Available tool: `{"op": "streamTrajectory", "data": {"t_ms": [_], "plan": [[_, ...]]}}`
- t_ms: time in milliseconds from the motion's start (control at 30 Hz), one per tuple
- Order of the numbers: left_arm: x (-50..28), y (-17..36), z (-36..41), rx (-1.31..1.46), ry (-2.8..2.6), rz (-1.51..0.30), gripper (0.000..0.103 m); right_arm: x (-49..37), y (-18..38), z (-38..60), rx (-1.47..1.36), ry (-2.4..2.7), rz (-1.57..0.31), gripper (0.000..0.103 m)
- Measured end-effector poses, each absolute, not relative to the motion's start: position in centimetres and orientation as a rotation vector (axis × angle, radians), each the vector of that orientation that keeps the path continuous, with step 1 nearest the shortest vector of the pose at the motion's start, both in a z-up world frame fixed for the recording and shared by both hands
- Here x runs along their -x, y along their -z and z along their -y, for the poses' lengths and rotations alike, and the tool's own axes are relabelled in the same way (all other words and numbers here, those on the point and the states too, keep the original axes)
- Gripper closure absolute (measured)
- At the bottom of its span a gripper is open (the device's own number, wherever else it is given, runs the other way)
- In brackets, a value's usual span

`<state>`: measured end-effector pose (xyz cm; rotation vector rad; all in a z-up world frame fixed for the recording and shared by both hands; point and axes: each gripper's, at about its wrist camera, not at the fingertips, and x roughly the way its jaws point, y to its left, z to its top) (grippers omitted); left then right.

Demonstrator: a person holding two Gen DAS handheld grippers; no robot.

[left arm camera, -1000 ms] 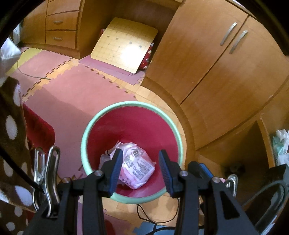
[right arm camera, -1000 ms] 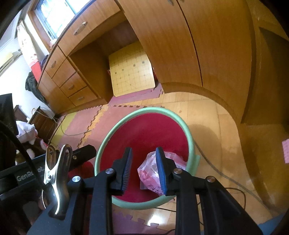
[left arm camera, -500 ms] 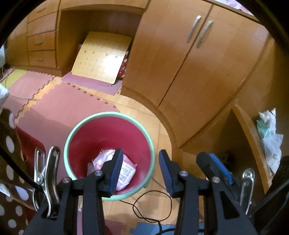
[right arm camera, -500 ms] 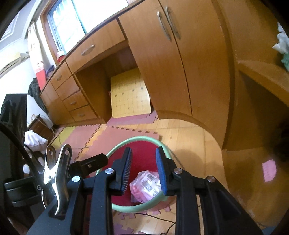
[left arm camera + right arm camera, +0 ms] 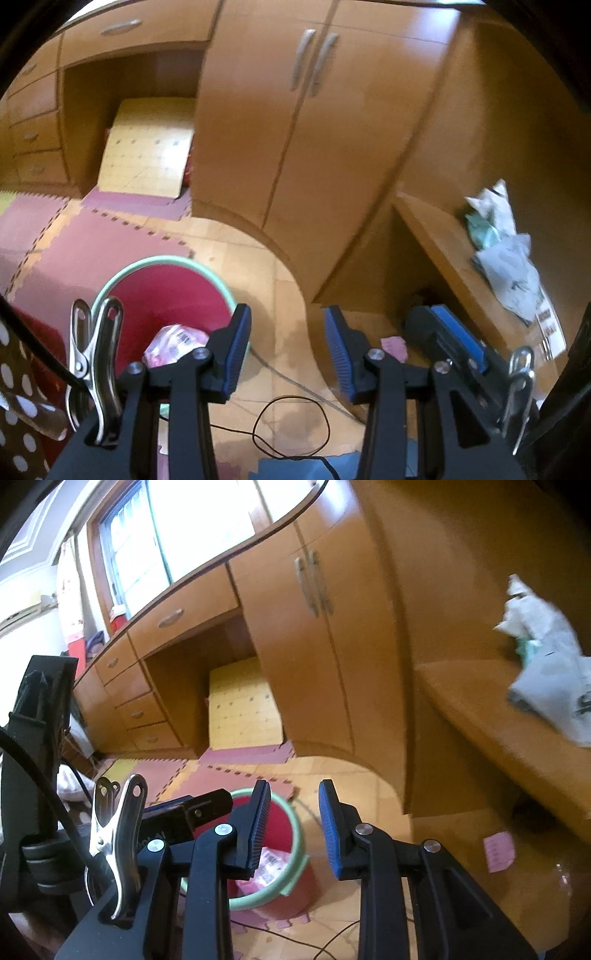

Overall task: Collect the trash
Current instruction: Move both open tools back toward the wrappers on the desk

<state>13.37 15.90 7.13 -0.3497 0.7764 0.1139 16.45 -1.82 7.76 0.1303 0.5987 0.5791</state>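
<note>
A: Left tool [image 5: 287,349] is being held w/ jaws apart, nothing between them; right tool [image 5: 291,827] likewise, released and empty. Neither is gripping anything.

B: Where's the trash being seen?

A: One pink wrapper [image 5: 173,341] is lying inside the red bin [image 5: 207,275] on the floor, below-left of both tools. More crumpled paper and plastic [image 5: 546,664] is sitting on the wooden counter [image 5: 491,716] to the right, well apart from the tools. A small pink scrap [image 5: 498,849] is lying on the floor under the counter.

B: What's prob. being risked next?

A: The pile on the counter is looking loose and light, so only a corner could be pinched and the rest shed on the way to the bin. The flat scrap is likely being missed, or slid along the tile instead of lifted. A black cable [image 5: 291,424] is looped on the floor btwn bin and counter; it could be snagged. Frames are blurred, so edges are being judged poorly.
</note>
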Motion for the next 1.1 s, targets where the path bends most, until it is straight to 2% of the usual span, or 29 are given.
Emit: {"op": "streamTrajectory", "data": {"t_ms": [500,1100], "plan": [[-16.3,-10.7,-7.1,0.249,0.058,-0.744,0.053,-15.3,-10.7,11.6,-0.180,-0.401,-0.536,0.074],[-24.4,-12.9,1.9,0.202,0.239,-0.732,0.051,-20.2,-12.1,21.8,-0.211,-0.112,-0.622,0.074]]}}
